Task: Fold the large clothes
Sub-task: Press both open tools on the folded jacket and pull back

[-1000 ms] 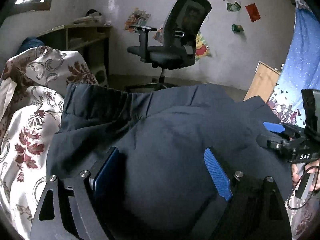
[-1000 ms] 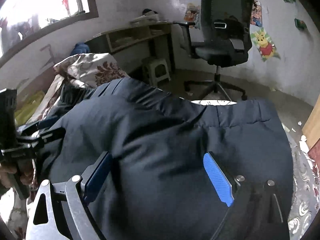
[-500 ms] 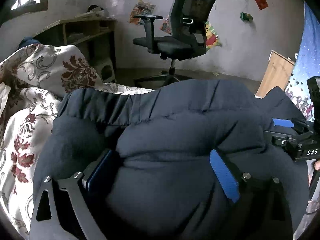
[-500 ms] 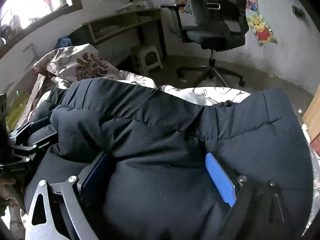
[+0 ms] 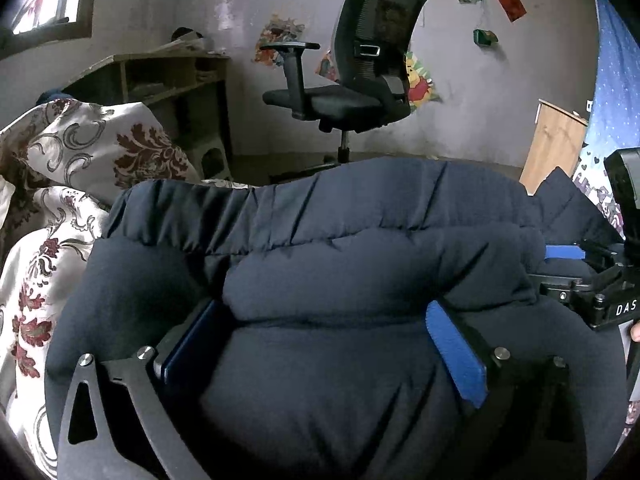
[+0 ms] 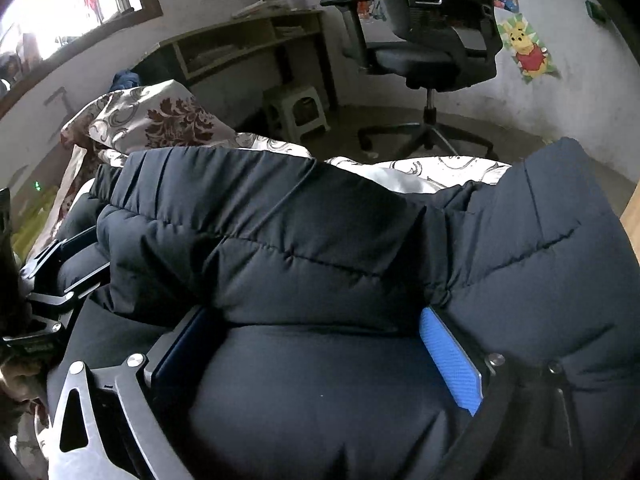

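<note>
A dark navy puffer jacket lies on a floral bedspread, doubled over so a thick padded layer rests on the lower one. My left gripper has a bulky fold of it filling the gap between its blue pads. My right gripper holds another fold of the jacket the same way. The right gripper shows at the right edge of the left wrist view, the left gripper at the left edge of the right wrist view, both at the jacket.
A black office chair stands on the floor beyond the bed. A wooden desk with shelves and a small stool are at the wall. A wooden board and a blue curtain are on the right.
Both grippers have carried the near part of the jacket forward and down over the far part. The jacket went from spread out to doubled, and the bedspread shows beyond it.
</note>
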`<state>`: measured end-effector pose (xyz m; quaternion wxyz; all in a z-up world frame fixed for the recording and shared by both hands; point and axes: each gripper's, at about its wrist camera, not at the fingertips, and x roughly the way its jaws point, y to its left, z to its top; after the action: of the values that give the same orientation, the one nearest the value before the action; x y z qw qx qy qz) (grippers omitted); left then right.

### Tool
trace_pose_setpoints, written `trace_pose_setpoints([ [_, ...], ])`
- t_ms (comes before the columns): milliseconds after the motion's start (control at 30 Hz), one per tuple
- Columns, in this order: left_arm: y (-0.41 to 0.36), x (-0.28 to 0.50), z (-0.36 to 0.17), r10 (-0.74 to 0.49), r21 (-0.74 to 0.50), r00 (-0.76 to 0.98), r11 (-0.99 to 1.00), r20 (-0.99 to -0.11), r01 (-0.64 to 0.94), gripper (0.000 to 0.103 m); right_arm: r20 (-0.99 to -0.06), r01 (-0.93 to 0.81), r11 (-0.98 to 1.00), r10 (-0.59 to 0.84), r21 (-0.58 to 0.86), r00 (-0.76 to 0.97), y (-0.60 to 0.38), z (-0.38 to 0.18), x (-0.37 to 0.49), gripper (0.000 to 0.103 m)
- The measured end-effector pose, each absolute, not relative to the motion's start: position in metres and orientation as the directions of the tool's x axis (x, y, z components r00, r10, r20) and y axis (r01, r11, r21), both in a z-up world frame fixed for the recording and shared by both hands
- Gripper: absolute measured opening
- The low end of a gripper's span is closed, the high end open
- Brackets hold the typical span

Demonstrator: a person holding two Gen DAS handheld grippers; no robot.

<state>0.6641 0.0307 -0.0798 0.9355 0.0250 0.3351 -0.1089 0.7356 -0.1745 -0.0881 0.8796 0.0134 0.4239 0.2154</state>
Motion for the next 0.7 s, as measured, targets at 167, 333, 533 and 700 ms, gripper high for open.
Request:
trace_pose_setpoints([
  [167,0.031,0.658,-0.080,-0.190,-0.032,0.766,0.976,-0.614,0.216,0.101,-0.730,-0.369,0.906,0.395,0.208,0.558,-0.176,-0.089,0.732,0.103],
  [333,0.035,0.645,-0.074,-0.200,-0.054,0.777,0.976,-0.597,0.210,0.101,-0.686,-0.370,0.905,0.407,0.212,0.603,-0.181,-0.088,0.718,0.103],
  [533,0.046,0.633,-0.059,-0.150,-0.062,0.782,0.988,-0.605,0.141,0.101,-0.649,-0.363,0.903,0.419,0.229,0.635,-0.191,-0.077,0.703,0.103],
  [700,0.049,0.624,-0.052,-0.109,-0.012,0.785,0.992,-0.610,0.128,0.101,-0.624,-0.321,0.924,0.377,0.207,0.684,-0.197,-0.066,0.686,0.103],
])
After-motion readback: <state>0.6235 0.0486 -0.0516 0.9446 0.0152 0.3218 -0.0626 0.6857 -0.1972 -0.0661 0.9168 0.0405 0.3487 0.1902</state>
